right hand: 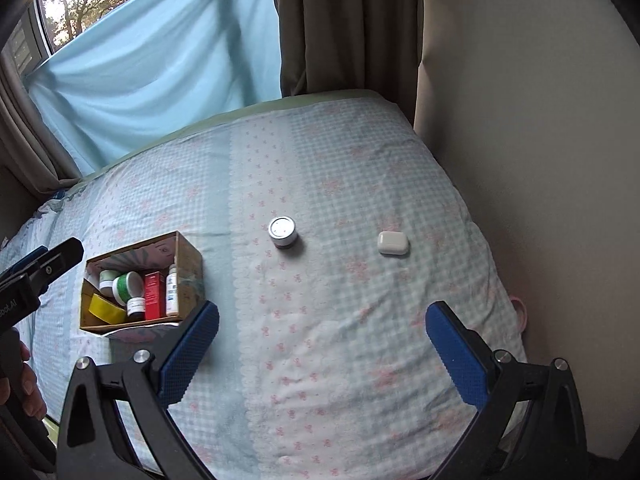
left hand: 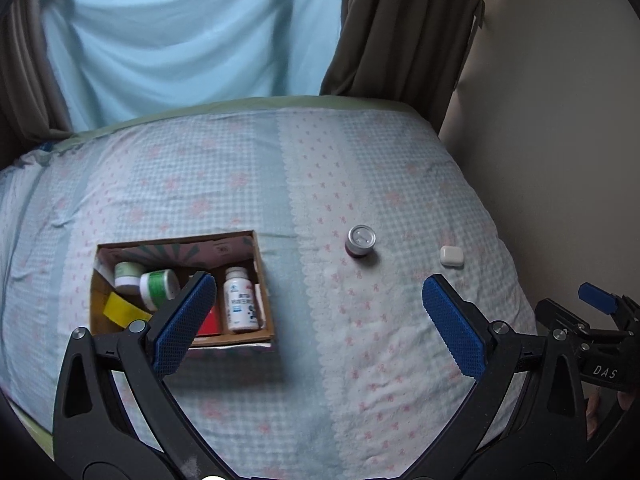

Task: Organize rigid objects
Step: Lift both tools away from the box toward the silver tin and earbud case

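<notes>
Both tools held above a bed (right hand: 360, 320) with a checked, flowered sheet. Left gripper (left hand: 320, 320): jaws spread wide, nothing between them. Right gripper (right hand: 322, 344): same, wide apart and empty. Cardboard box (right hand: 188, 264) at left centre of the right view, holding bottles, jars, a red carton and yellow tape. Small jar (right hand: 283, 232) with silver lid stands upright mid-frame, well apart from the box. White case (right hand: 393, 243) lies further right, near the wall.
</notes>
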`<state>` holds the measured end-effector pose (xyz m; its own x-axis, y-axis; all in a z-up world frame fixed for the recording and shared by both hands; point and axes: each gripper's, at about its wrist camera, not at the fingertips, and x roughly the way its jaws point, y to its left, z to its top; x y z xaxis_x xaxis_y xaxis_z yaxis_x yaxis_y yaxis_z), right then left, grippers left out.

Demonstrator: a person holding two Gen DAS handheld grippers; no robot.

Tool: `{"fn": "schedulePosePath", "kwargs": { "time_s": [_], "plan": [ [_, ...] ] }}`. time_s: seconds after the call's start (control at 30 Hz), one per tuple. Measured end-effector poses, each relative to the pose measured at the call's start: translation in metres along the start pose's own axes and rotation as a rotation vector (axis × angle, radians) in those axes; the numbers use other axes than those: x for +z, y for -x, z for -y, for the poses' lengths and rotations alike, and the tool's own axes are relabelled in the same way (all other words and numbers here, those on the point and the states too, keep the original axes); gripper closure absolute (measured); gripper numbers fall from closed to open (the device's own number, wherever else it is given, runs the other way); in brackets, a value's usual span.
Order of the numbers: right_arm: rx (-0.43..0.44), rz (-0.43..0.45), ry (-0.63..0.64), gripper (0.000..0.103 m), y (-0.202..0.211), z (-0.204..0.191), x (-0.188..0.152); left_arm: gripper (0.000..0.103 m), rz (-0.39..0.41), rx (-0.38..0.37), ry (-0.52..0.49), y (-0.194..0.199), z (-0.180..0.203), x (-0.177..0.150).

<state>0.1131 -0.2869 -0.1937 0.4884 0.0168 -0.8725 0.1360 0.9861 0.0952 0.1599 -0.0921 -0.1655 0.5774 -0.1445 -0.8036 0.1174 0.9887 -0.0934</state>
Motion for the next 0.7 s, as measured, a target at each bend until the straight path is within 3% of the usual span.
{"fn": "schedulePosePath", "kwargs": {
  "time_s": [0.3,0.57,0.7],
  "plan": [
    [-0.042,0.043,-0.032,0.000,-0.055,0.050,0.019,0.000,-0.034,-0.006,-0.029,-0.106,0.047,-0.006],
    [-0.082,0.015,-0.111,0.000,-0.157,0.082,0.022,0.001,-0.065,0.006,-0.065,-0.225,0.062,-0.019],
    [-0.112,0.019,-0.111,0.007,-0.209,0.092,0.020,0.011,-0.056,0.018,-0.091,-0.277,0.068,-0.026]
  ]
}}
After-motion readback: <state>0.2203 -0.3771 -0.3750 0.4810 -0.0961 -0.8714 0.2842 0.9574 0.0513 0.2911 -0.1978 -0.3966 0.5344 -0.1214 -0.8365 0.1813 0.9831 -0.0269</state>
